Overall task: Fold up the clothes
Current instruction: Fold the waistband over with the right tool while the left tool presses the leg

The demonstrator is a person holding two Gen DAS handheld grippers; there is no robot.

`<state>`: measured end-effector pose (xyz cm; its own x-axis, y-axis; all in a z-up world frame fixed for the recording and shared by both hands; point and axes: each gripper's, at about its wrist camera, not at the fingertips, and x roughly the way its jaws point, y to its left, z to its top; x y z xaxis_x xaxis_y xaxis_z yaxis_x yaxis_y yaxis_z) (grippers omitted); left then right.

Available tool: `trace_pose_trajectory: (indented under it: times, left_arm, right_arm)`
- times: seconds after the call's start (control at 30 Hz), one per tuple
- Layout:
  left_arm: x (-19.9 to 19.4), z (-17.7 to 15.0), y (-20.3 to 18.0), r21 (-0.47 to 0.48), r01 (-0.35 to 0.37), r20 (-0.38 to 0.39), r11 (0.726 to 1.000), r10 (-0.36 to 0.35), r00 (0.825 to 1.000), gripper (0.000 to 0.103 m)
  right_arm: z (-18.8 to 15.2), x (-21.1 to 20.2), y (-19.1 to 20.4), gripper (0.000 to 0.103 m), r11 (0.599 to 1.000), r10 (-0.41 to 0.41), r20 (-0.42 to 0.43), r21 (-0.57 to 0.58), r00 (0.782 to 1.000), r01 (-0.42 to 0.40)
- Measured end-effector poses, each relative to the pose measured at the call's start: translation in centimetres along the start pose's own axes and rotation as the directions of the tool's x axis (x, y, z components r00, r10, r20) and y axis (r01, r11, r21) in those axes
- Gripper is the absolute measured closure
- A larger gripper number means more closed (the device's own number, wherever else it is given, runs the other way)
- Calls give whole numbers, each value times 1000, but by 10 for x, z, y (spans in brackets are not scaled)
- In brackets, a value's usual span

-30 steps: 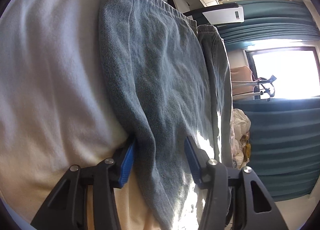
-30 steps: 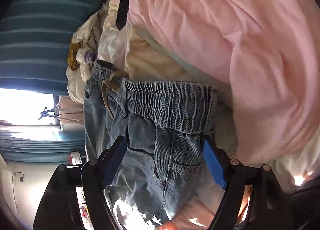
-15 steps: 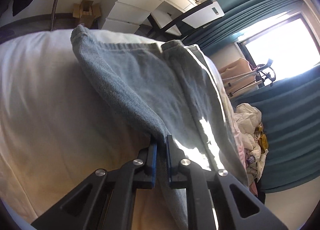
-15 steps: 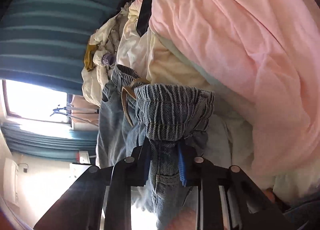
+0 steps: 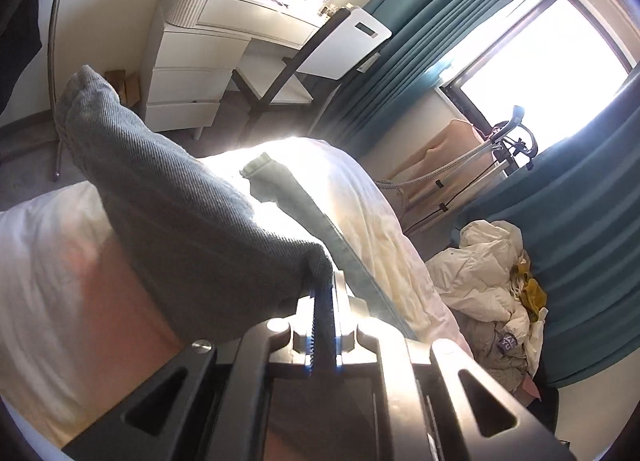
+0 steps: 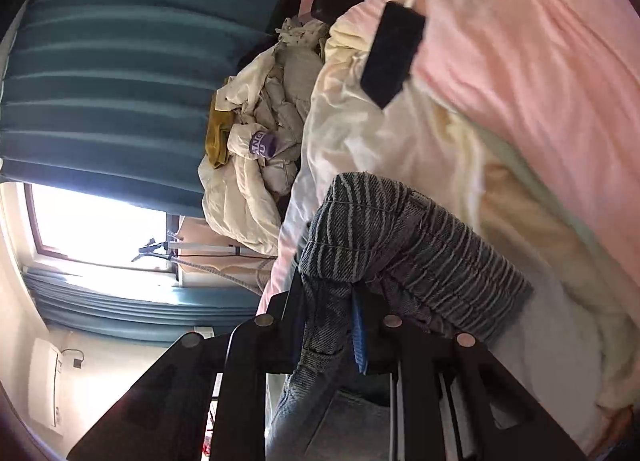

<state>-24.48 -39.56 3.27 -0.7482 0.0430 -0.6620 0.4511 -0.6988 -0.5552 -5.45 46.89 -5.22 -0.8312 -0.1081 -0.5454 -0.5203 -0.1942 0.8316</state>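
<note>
A pair of blue denim jeans is lifted off the bed. In the left wrist view my left gripper is shut on a fold of a jeans leg, and the cloth drapes up and to the left of the jaws. Its other leg lies along the sunlit bed. In the right wrist view my right gripper is shut on the jeans just below the gathered elastic waistband, which bunches over the fingers while the rest hangs down between them.
A white sheet covers the bed, with a pink blanket and a dark flat object on it. A heap of pale clothes lies against teal curtains. Beyond stand a white dresser, a chair and a bright window.
Both grippers closed on the jeans, one on a leg and one at the waistband, and lifted them off the bed. The left one rose and rolled, so more of the room shows.
</note>
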Motion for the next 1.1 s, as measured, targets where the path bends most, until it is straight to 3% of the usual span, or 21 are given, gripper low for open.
trace_pose_trajectory:
  times: [0.2, 0.4, 0.6, 0.73, 0.83, 0.87, 0.9, 0.93, 1.0, 1.1]
  left_arm:
    - [92, 17, -55, 74, -49, 6, 996, 49, 999, 99]
    - [173, 5, -63, 67, -80, -30, 995, 82, 996, 99]
    - [217, -10, -67, 110, -144, -64, 983, 151, 986, 99]
    - [207, -17, -65, 104, -92, -46, 990, 97, 994, 92]
    - [183, -26, -62, 70, -6, -62, 998, 11, 998, 77]
    - [171, -32, -61, 64, 28, -64, 998, -24, 998, 68]
    - [158, -39, -60, 61, 59, -64, 996, -55, 996, 55]
    - [145, -47, -59, 62, 85, -69, 994, -81, 994, 51]
    - [120, -68, -53, 67, 140, -103, 988, -133, 986, 49]
    - [94, -100, -37, 42, 173, -156, 984, -164, 974, 49]
  right_arm:
    - [25, 75, 9, 85, 1000, -14, 36, 9, 999, 14]
    - [35, 124, 4, 85, 997, 30, 87, -70, 996, -24]
    - [39, 148, 9, 83, 987, -14, 114, -159, 993, 32]
    - [37, 153, 12, 78, 971, -14, 118, -236, 993, 42]
    - [28, 139, 22, 65, 943, 5, 166, -330, 986, 50]
    - [24, 133, 26, 64, 930, 15, 188, -362, 982, 55]
    - [20, 126, 30, 59, 917, 26, 209, -394, 977, 60]
    - [16, 120, 34, 44, 903, 37, 231, -425, 972, 66]
    - [8, 104, 41, 34, 873, 70, 263, -483, 962, 69]
    - [1, 85, 45, 34, 861, 100, 203, -509, 974, 18]
